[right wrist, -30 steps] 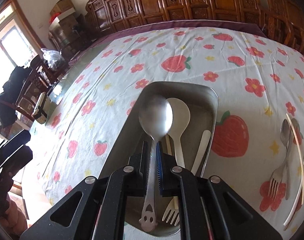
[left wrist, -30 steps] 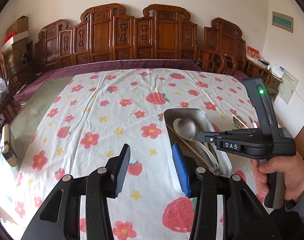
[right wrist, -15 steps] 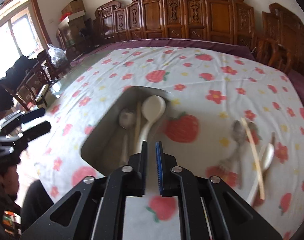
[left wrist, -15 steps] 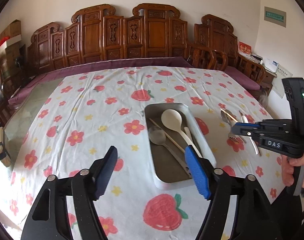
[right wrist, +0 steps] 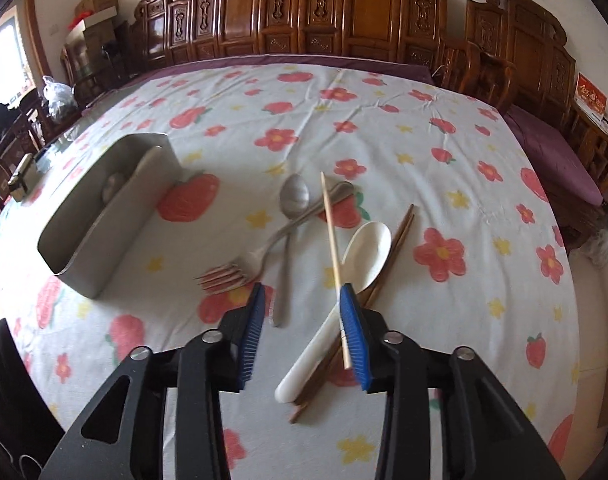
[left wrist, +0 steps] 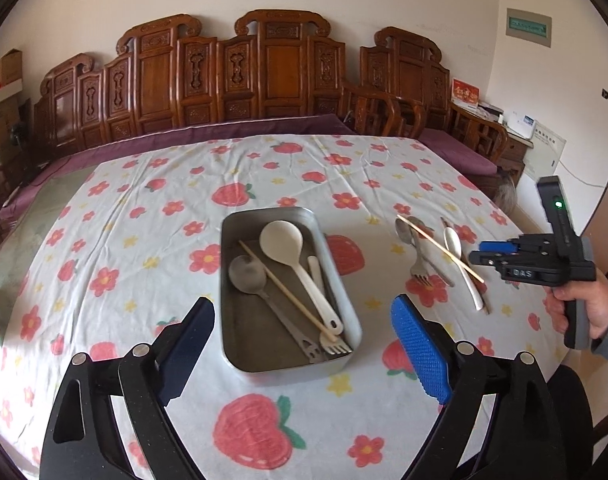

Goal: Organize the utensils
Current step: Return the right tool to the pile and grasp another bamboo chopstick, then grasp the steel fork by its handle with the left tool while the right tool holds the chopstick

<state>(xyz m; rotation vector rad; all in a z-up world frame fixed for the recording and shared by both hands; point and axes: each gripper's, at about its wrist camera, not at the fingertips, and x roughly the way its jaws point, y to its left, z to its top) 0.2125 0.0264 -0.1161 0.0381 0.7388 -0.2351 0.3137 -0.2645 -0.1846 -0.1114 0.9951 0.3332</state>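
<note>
A metal tray [left wrist: 232, 320] [right wrist: 104, 236] on the flowered cloth holds a metal spoon [left wrist: 248, 276], a white ladle [left wrist: 282, 242], a pale chopstick [left wrist: 288, 292] and forks. My left gripper [left wrist: 304, 320] hovers before the tray's near end, jaws wide and still opening, nothing between them. To the right lies a loose pile: a metal spoon [right wrist: 294, 200], a fork [right wrist: 228, 274], a white spoon [right wrist: 365, 248], a pale chopstick [right wrist: 331, 244] and brown chopsticks [right wrist: 399, 232]. My right gripper [right wrist: 302, 312] [left wrist: 485, 252] hangs over that pile, jaws opening and empty.
Carved wooden chairs [left wrist: 264, 80] line the far side of the table. A person's hand [left wrist: 583, 308] holds the right gripper's handle at the right table edge. Stacked boxes [right wrist: 92, 12] and a plastic bag [right wrist: 58, 96] stand at the far left.
My right gripper let go of the metal spoon into the tray, swung right over the loose pile and began opening. My left gripper drew back from the tray and opened wide.
</note>
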